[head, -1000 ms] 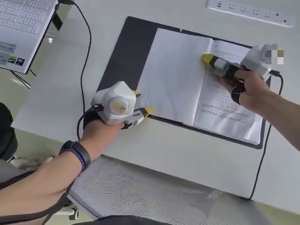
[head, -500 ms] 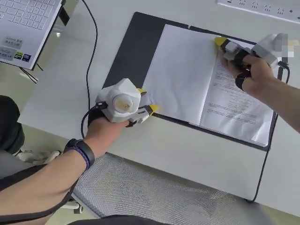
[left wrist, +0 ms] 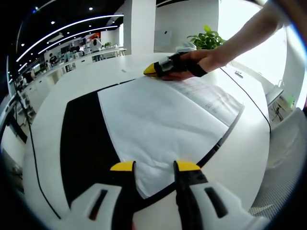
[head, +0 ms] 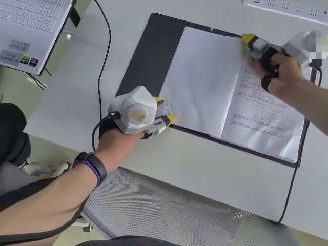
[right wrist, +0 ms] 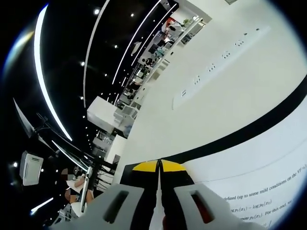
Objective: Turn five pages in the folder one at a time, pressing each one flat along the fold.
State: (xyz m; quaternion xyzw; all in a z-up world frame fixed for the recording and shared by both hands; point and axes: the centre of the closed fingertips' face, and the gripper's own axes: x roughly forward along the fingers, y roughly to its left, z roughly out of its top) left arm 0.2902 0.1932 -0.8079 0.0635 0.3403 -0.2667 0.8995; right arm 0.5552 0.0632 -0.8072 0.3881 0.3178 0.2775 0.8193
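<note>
The white workbench carries the open black folder, which is matte and lies flat. Its turned blank page lies left of the fold. The printed page reads partly "mild conditions on the". The left gripper, jaws spread, rests at the blank page's near corner. The right gripper, jaws pressed together, has moved up the fold to the top edge.

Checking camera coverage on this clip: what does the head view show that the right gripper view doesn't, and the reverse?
Head view: the laptop, the left gripper open at a corner of the blank page, a mesh chair seat. Right gripper view: the office and ceiling light strips. Both: the right gripper, shut, the black folder, the printed page, the power strip.
</note>
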